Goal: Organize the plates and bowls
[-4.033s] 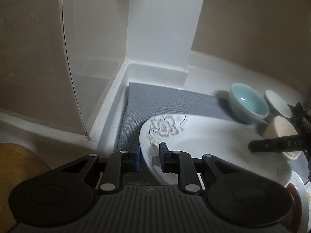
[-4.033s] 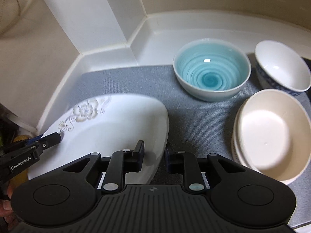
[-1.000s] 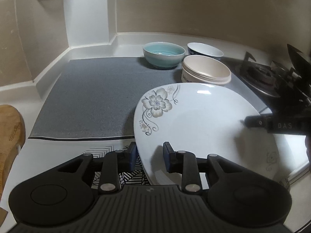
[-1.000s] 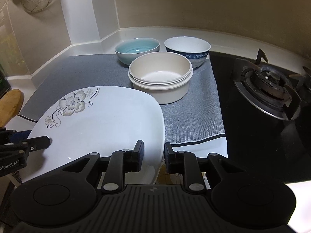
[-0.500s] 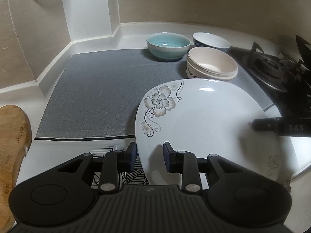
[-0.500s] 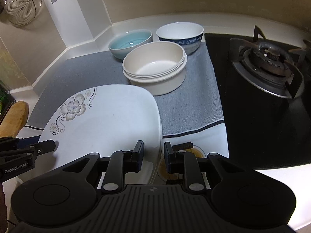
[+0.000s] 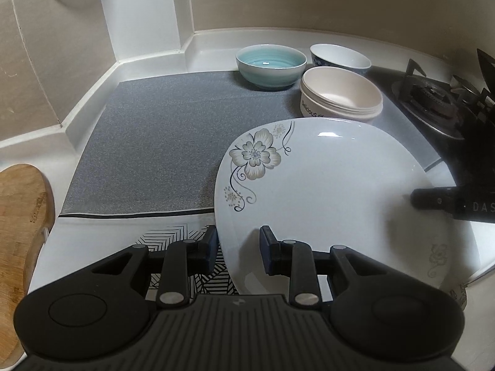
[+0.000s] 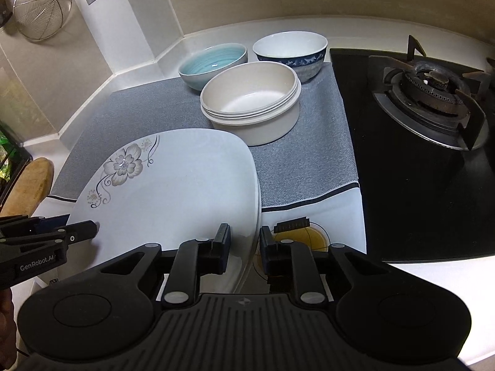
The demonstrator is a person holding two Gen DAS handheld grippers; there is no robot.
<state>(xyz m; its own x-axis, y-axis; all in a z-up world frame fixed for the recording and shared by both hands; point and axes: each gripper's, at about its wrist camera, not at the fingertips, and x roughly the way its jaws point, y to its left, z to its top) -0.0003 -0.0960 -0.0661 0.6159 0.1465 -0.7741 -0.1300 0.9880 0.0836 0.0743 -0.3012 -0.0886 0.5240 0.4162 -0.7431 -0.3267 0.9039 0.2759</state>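
Left tongs (image 7: 237, 249) clench the floral plate (image 7: 324, 191) rim; right tongs (image 8: 244, 249) are closing on its opposite edge (mat (image 7: 154, 148) bare leftward; burner (image 8: 433, 92) clearest from right).

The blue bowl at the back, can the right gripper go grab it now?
Probably not yet: the right gripper is closing on the flowered plate, and the stacked cream bowls stand partly before the blue bowl.

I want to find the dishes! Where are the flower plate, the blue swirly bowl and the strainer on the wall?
flower plate (image 8: 173, 185), right wrist view, bare white middle.
blue swirly bowl (image 7: 269, 61), left wrist view, inside bottom.
strainer (image 8: 41, 9), right wrist view, wire mesh basket.
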